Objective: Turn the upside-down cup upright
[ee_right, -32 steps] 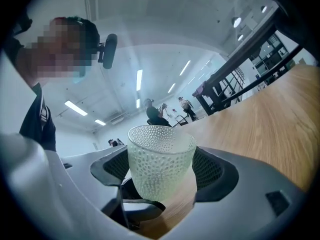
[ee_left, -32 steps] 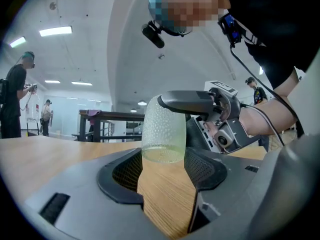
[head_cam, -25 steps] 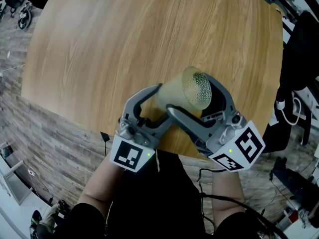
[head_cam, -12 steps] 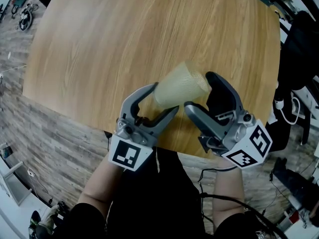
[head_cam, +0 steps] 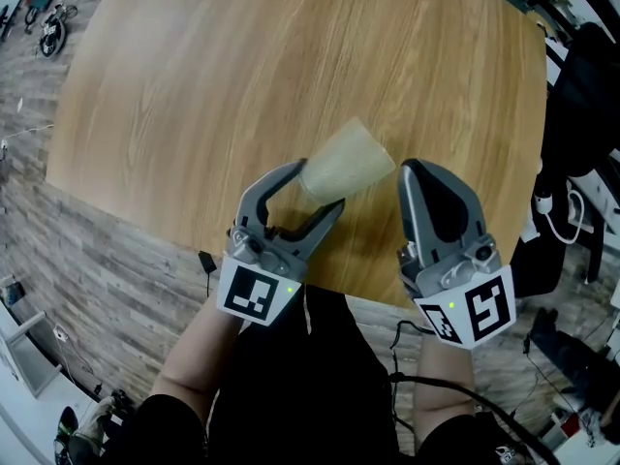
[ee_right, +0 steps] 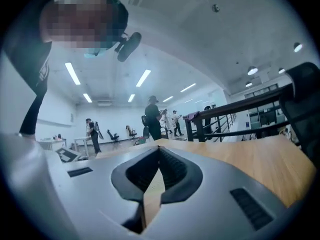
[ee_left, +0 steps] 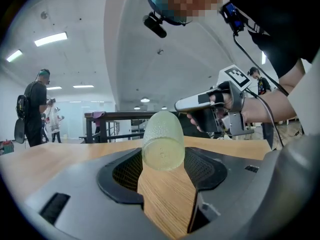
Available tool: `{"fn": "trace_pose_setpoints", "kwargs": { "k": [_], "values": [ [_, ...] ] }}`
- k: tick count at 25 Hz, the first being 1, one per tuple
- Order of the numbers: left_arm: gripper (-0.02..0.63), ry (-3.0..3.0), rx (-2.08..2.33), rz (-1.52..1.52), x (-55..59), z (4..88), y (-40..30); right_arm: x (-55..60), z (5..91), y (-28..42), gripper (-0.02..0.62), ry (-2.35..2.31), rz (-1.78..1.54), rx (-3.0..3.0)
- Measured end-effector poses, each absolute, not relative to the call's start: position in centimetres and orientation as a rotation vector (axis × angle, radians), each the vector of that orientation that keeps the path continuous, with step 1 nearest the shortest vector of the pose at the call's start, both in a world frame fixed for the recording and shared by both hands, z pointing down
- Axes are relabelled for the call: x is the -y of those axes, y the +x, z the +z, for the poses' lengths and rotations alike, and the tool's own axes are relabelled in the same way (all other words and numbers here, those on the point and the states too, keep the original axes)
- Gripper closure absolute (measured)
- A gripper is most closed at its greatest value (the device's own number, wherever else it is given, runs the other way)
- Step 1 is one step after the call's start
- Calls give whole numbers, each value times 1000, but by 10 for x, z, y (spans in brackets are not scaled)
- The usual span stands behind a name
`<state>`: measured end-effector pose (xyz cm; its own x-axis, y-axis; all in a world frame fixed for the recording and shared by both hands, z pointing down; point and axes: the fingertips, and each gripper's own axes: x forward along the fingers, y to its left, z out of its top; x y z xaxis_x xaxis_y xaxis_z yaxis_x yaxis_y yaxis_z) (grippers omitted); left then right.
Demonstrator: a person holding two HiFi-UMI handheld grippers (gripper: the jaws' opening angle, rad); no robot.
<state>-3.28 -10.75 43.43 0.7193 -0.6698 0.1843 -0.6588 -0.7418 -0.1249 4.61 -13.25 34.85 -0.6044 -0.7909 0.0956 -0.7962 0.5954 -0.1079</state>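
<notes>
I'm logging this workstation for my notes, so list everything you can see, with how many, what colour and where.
table: one, light wood, fills most of the head view
cup: one, translucent yellowish, dimpled, tilted over the table's near edge
floor: grey planks, around the table
bystanders: several, dark clothes, far background of the gripper views
left hand-held gripper: one, grey, shut on the cup
right hand-held gripper: one, grey, shut and empty, right of the cup
forearms: two, bottom of the head view

Pale-yellow dimpled cup [head_cam: 347, 168], light wood-grain table [head_cam: 242, 66], my left gripper [head_cam: 325, 186] and right gripper [head_cam: 409, 170] — grey, black-and-white square markers [head_cam: 254, 296], grey plank floor [head_cam: 87, 250].
</notes>
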Motion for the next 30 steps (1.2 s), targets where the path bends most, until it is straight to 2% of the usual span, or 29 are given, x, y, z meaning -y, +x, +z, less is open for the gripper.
{"fn": "trace_pose_setpoints", "kwargs": {
  "k": [6,30],
  "values": [
    [339,-2853,-1086,-364,106,434,-28,133,355,19,581,1280,-15,2629],
    [356,-2921,-1002,-352,103,439,-10,150,477,30,581,1252,429,2363]
  ]
}}
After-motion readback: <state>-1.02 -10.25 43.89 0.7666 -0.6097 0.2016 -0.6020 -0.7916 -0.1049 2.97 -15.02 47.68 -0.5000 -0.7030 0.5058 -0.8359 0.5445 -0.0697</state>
